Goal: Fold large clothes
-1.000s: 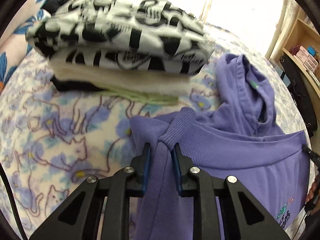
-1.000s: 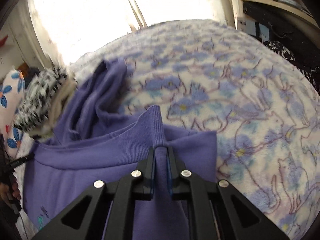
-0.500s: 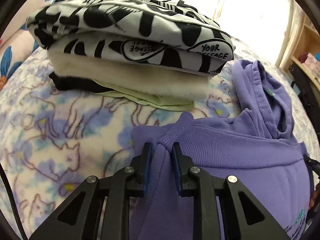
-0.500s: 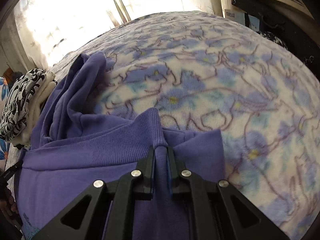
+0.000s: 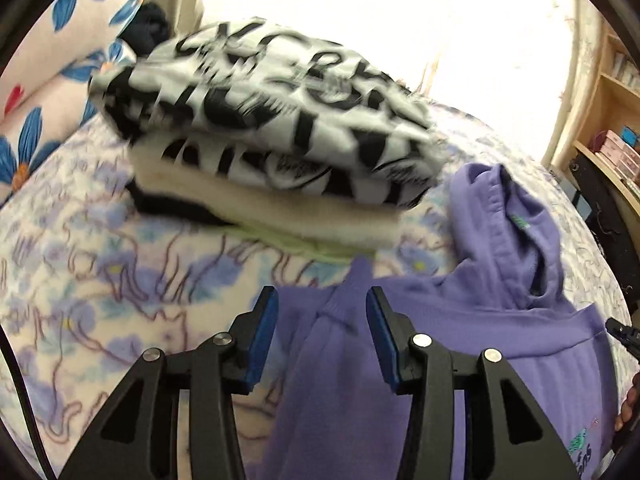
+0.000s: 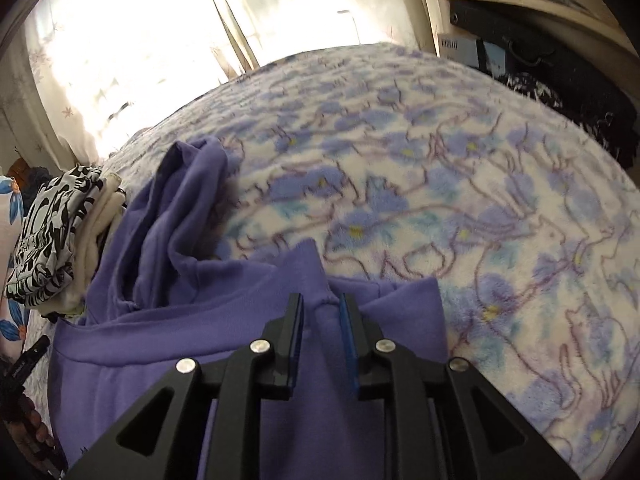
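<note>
A purple hoodie (image 5: 460, 344) lies folded on the flowered bed blanket (image 5: 100, 292), its hood (image 5: 516, 236) toward the window. My left gripper (image 5: 320, 308) is open, its blue pads apart on either side of the ribbed hem corner, which lies between them untouched. In the right wrist view the hoodie (image 6: 192, 320) fills the lower left. My right gripper (image 6: 320, 316) is open a little, pads either side of the hem's other corner, which bunches between them.
A stack of folded clothes topped by a black-and-white printed piece (image 5: 272, 120) lies on the bed just beyond the hoodie; it also shows in the right wrist view (image 6: 52, 236). A flowered pillow (image 5: 44, 92) is at left. Wooden shelves (image 6: 540, 8) stand right of the bed.
Both grippers have opened and let go of the hoodie's hem, the left one wide, the right one slightly. The hem now rests folded over on the hoodie.
</note>
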